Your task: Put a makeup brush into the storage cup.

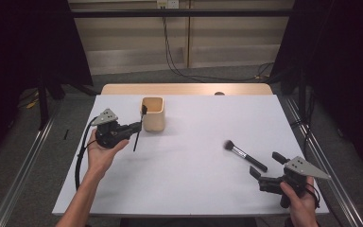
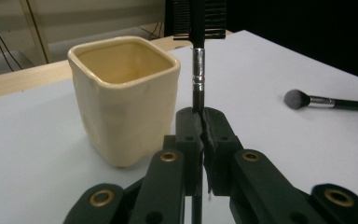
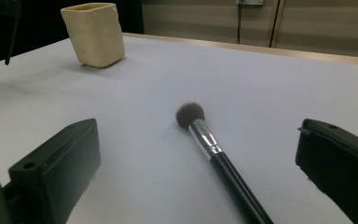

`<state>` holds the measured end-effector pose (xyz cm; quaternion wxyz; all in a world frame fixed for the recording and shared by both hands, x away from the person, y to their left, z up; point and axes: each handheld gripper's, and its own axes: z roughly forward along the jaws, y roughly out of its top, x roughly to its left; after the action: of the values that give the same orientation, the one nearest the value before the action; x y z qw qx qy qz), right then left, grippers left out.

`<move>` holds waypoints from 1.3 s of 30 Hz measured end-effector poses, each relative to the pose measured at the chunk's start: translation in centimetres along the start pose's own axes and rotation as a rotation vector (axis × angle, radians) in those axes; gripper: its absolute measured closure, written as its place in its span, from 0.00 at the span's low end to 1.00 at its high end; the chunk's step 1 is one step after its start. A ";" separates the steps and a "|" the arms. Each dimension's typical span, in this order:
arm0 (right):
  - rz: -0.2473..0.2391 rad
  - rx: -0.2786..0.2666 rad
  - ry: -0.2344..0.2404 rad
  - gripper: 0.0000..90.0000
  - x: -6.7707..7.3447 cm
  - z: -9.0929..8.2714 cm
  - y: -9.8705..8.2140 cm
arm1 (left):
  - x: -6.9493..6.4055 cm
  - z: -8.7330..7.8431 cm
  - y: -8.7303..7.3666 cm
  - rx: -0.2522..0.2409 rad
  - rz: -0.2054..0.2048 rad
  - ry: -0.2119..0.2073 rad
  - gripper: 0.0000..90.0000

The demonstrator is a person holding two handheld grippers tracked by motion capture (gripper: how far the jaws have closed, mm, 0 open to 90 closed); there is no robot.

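Cream ceramic, square-mouthed and upright, the cup (image 1: 152, 113) stands on the white counter (image 1: 194, 179) toward its far left part. Just beside the cup, on the side nearer the person, the left claw (image 1: 138, 125) is clenched on the thin black handle of a small comb brush (image 2: 198, 70). In the left gripper view the handle rises upright between the pressed jaws, its silver ferrule level with the cup's rim and its comb-like head above the rim, off to the cup's side rather than inside it. In the high view the handle's lower end hangs below the jaws, over the counter.

On the right, well apart from the cup, a powder brush (image 1: 245, 155) lies flat on the counter, its dark bristles pointing toward the cup. The right claw (image 1: 264, 165) stands released, its jaws wide on either side of the handle's end without touching it.
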<state>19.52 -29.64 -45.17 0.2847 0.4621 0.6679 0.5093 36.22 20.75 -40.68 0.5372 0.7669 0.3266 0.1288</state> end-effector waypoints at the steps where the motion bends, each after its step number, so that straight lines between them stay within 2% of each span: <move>1: 0.000 -0.001 0.000 0.00 0.0 0.0 0.0 | -0.1 0.0 0.1 -0.013 0.003 0.001 0.95; 4: 0.001 -0.003 0.000 0.00 0.0 0.0 0.0 | -0.2 0.0 0.2 -0.032 0.018 0.009 0.95; 10: 0.002 -0.006 -0.003 0.00 0.0 0.0 0.0 | -0.2 0.3 0.4 -0.059 0.021 0.019 0.95; 19: 0.004 -0.006 -0.003 0.00 0.0 0.0 0.0 | -0.1 -0.1 1.9 -0.102 0.027 0.026 0.95; 23: 0.003 -0.007 -0.004 0.00 0.0 0.0 0.0 | -0.1 -0.1 2.4 -0.105 0.034 0.033 0.95; 25: 0.000 -0.007 -0.004 0.00 0.0 0.1 0.0 | -0.2 0.1 2.6 -0.089 0.059 0.047 0.95; 34: -0.002 -0.007 -0.006 0.00 0.0 0.1 0.0 | -0.1 0.7 3.9 -0.101 0.063 0.049 0.95; 39: -0.004 -0.008 -0.007 0.00 0.0 0.1 0.0 | 0.4 1.2 4.4 -0.122 0.049 0.054 0.95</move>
<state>19.58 -29.66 -45.23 0.2899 0.4613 0.6659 0.5096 38.80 19.24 -37.22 0.5707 0.7366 0.3137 0.1823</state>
